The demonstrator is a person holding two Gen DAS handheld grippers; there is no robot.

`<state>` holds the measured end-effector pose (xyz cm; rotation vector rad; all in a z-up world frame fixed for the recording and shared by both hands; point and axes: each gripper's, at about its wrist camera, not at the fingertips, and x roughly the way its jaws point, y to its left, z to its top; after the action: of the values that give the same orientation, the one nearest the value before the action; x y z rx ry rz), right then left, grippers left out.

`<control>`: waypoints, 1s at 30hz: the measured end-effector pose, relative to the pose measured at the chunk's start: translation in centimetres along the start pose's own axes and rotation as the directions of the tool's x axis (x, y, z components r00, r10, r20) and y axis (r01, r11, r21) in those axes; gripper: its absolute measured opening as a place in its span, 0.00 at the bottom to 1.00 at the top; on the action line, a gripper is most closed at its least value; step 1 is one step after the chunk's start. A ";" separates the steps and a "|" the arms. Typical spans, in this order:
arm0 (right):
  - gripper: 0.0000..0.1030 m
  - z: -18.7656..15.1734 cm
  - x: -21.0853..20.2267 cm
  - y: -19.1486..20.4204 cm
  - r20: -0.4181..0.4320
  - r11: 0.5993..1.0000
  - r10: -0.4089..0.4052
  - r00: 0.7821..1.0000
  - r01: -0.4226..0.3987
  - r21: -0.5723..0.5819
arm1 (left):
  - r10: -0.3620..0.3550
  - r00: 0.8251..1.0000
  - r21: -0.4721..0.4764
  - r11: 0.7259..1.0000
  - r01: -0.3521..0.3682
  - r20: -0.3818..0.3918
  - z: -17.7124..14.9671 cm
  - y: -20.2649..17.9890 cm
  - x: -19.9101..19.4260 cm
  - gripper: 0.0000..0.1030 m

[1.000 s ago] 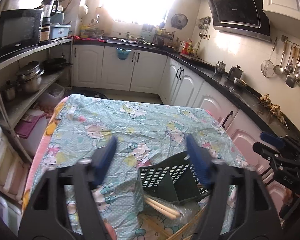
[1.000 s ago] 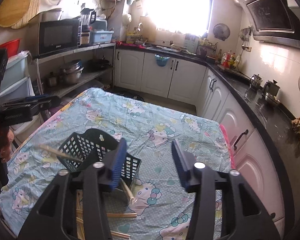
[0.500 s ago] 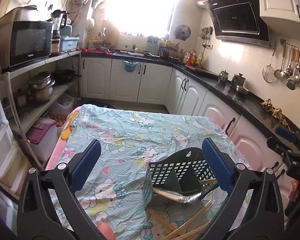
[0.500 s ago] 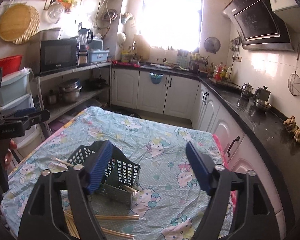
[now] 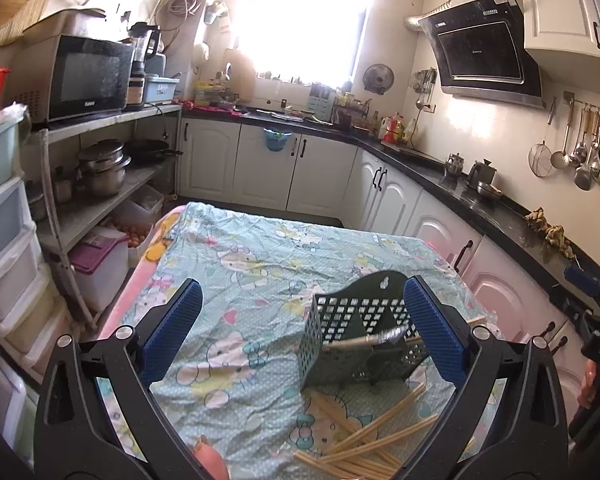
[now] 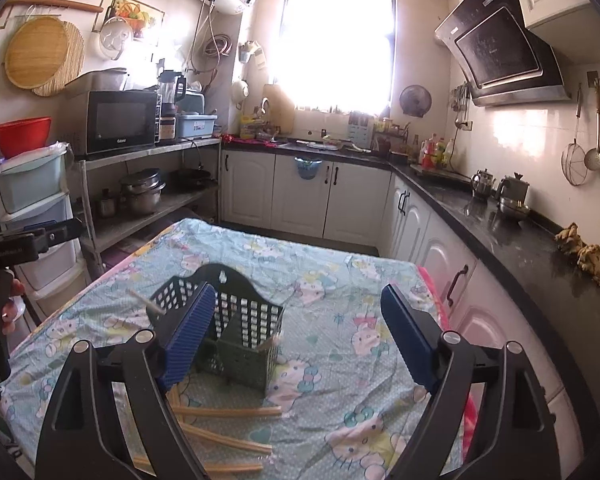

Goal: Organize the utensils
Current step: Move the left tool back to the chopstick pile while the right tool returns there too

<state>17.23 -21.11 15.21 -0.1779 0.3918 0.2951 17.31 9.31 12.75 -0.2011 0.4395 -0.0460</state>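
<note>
A: Nearest you, loose chopsticks lie on the cloth before the green basket. Your left gripper stands wide and empty; the right gripper is opening, empty too.

B: Next?

A: Probably pinch one stick mid-length, then tip it in.

B: Room?

A: Bare tablecloth beyond; mind the table's right edge.

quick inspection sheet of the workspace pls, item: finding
surface: table under a cartoon-print cloth, wrinkled
job's things: dark green perforated utensil basket upright, some chopsticks inside; loose wooden chopsticks scattered in front of it
clutter: nothing seen
grippers: left gripper open, empty; right gripper empty, jaws opening
cables: cords on the wall by the window, none on the table
surroundings: kitchen; microwave, range hood, hanging ladles
</note>
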 end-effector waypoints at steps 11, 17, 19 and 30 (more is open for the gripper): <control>0.80 -4.5 0.5 1.3 -0.097 0.999 0.033 0.995 -0.033 0.007 | 0.012 0.997 -0.036 0.999 -0.015 -0.075 -3.7 1.1 -0.3 0.90; 0.80 -6.8 1.1 1.3 -0.150 0.999 0.042 0.988 -0.039 0.026 | 0.017 0.989 -0.041 0.999 -0.023 -0.144 -6.2 1.6 0.6 0.90; 0.80 -7.7 1.3 1.2 -0.170 0.999 0.037 0.985 -0.033 0.026 | 0.015 0.986 -0.039 0.999 -0.022 -0.166 -7.2 1.5 0.8 0.90; 0.80 -13.3 1.4 -0.1 -0.296 0.998 0.002 0.955 0.015 0.055 | -0.029 0.947 -0.066 0.998 0.009 -0.319 -12.4 2.1 3.0 0.85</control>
<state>13.87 -23.90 2.59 -0.1679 0.6963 0.2511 14.74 8.84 0.10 -0.2618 0.7637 -0.0844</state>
